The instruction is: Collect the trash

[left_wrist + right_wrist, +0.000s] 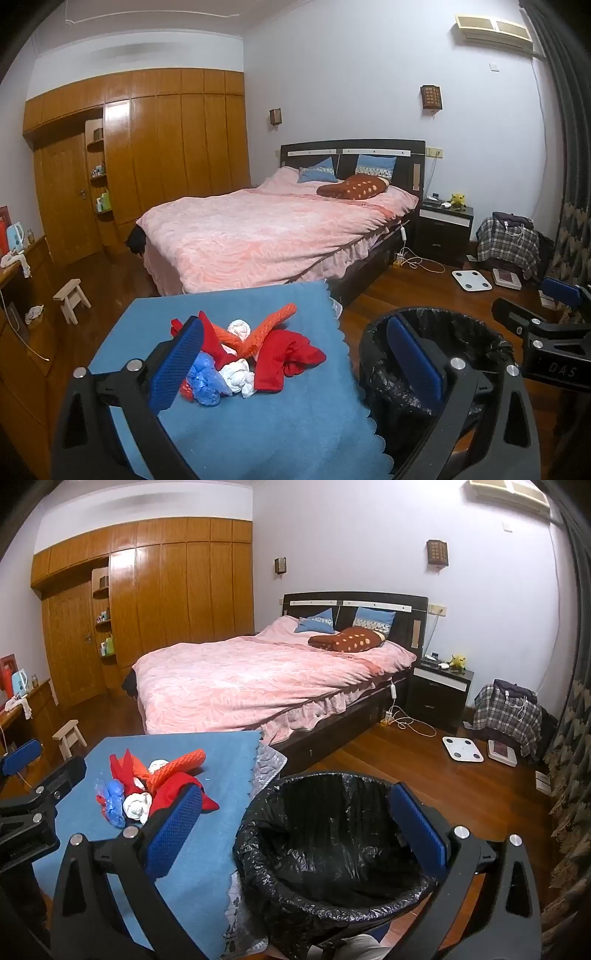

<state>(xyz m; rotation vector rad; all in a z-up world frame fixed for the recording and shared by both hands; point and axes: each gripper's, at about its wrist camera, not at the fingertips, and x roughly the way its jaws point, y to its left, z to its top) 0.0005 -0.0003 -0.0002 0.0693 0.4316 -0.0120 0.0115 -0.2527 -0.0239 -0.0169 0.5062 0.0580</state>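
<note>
A pile of trash (258, 354) lies on a blue cloth-covered table (258, 424): red crumpled pieces, an orange foam net (273, 325), white wads and a blue plastic scrap (205, 380). My left gripper (295, 325) hovers open above the pile's near side, holding nothing. Just right of the table stands a bin (480, 332) lined with a black bag. In the right wrist view, my right gripper (297, 793) is open over the bin (332, 775), which looks empty. The trash pile (155, 786) lies to its left on the table (207, 834). Each gripper shows at the other view's edge.
A bed with a pink cover (258, 229) stands beyond the table. On the wooden floor are a small stool (72, 299) at the left, and a white scale (471, 280) and a nightstand (443, 229) at the right. A desk with a kettle (14, 236) lines the left wall.
</note>
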